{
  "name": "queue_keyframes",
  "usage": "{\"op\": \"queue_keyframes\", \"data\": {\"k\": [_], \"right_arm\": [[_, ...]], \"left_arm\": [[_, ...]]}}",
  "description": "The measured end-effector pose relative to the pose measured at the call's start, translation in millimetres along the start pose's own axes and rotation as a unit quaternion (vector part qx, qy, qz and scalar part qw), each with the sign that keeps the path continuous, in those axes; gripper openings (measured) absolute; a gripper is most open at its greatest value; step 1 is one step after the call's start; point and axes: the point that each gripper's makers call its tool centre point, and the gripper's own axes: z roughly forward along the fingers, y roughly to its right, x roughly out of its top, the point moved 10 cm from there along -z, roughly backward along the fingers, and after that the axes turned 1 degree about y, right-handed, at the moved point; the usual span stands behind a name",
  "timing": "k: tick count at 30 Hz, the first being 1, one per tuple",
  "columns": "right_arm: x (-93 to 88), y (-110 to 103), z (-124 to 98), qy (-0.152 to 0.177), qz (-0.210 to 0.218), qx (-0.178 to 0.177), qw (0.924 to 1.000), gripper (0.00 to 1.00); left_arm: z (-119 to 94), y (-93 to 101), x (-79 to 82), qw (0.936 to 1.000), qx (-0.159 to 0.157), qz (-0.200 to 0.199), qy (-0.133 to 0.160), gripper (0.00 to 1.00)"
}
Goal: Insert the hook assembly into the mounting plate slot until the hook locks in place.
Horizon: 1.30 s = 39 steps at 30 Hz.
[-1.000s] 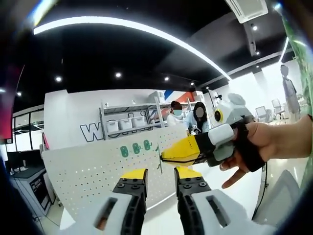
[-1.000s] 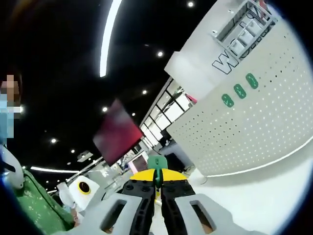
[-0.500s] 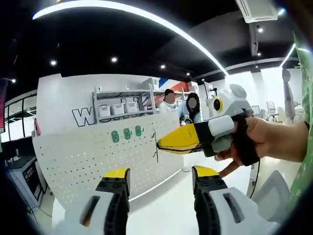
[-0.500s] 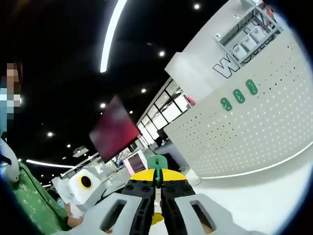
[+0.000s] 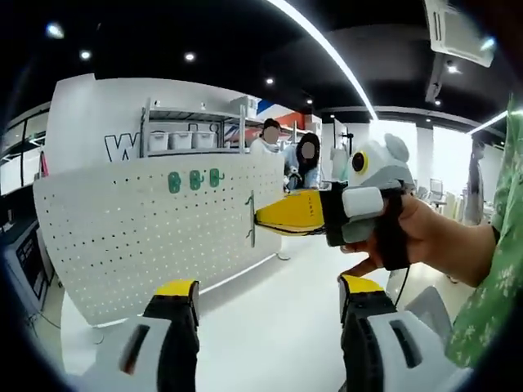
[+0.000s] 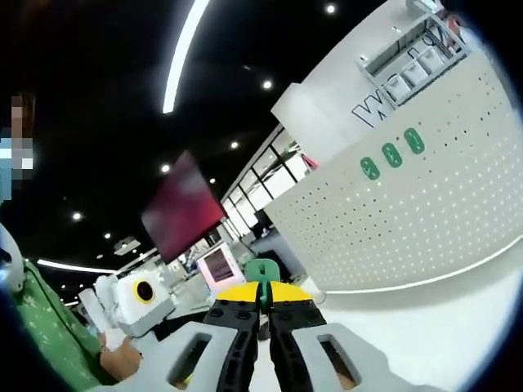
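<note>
The left gripper (image 5: 265, 306) is seen in the left gripper view with its two yellow-tipped jaws spread wide and nothing between them. Beyond it, a white perforated mounting plate (image 5: 139, 224) stands upright, with three green hooks (image 5: 194, 179) set in a row near its upper edge. The right gripper (image 5: 260, 219) enters that view from the right, gripped by a person's hand (image 5: 429, 237) in a black strap; its yellow tip is brought just beside the right edge of the plate, where a thin green hook assembly (image 5: 251, 220) is seen at the jaw tip; contact with the plate cannot be told. In the right gripper view, the right gripper (image 6: 263, 314) is shown pressed narrow on the green hook assembly (image 6: 262, 273), which rises between its jaws. The mounting plate (image 6: 425, 220) and its green hooks (image 6: 392, 155) lie to the right in that view. Behind the plate, a metal shelf with white bins (image 5: 192, 135) is seen against a lettered wall, and two people (image 5: 286, 159) stand beyond the plate's right edge. A green sleeve (image 5: 490, 294) is visible at the far right.
</note>
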Motion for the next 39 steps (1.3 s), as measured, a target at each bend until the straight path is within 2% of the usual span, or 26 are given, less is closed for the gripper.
{"op": "queue_keyframes", "data": {"k": [5, 9, 16, 22, 24, 25, 27, 31, 34, 39], "right_arm": [[-4.5, 8, 0, -0.006, -0.017, -0.017, 0.9997, 0.01], [-9.0, 13, 2, -0.018, -0.048, -0.038, 0.9980, 0.01], [-17.8, 22, 6, -0.030, -0.114, -0.082, 0.9896, 0.01], [-22.2, 25, 9, -0.035, -0.182, -0.121, 0.9752, 0.01], [-22.5, 25, 10, -0.035, -0.204, -0.134, 0.9691, 0.01], [-23.1, 25, 10, -0.037, -0.225, -0.141, 0.9633, 0.01], [-25.7, 23, 12, -0.040, -0.242, -0.147, 0.9584, 0.01], [-29.8, 23, 15, -0.042, -0.261, -0.163, 0.9506, 0.01], [-32.4, 25, 17, -0.042, -0.278, -0.191, 0.9406, 0.01], [-33.6, 28, 20, -0.033, -0.289, -0.217, 0.9319, 0.01]], "left_arm": [[-3, -3.5, 0.4, 0.9998, -0.008, -0.018, -0.010, 0.75], [-4, -3.9, 0.0, 0.9996, -0.010, -0.020, -0.015, 0.74], [-6, -4.3, -0.5, 0.9995, -0.013, -0.019, -0.021, 0.74], [-11, -5.6, -0.4, 0.9993, -0.016, -0.018, -0.028, 0.74], [-13, -6.9, -0.5, 0.9993, -0.016, -0.019, -0.029, 0.74], [-13, -7.1, -0.5, 0.9992, -0.017, -0.019, -0.030, 0.74], [-15, -7.5, -0.1, 0.9991, -0.019, -0.021, -0.031, 0.74], [-18, -9.0, -0.1, 0.9990, -0.019, -0.020, -0.036, 0.74], [-20, -9.4, -0.4, 0.9988, -0.021, -0.020, -0.039, 0.74], [-23, -11.0, -2.7, 0.9987, -0.022, -0.020, -0.042, 0.74]]}}
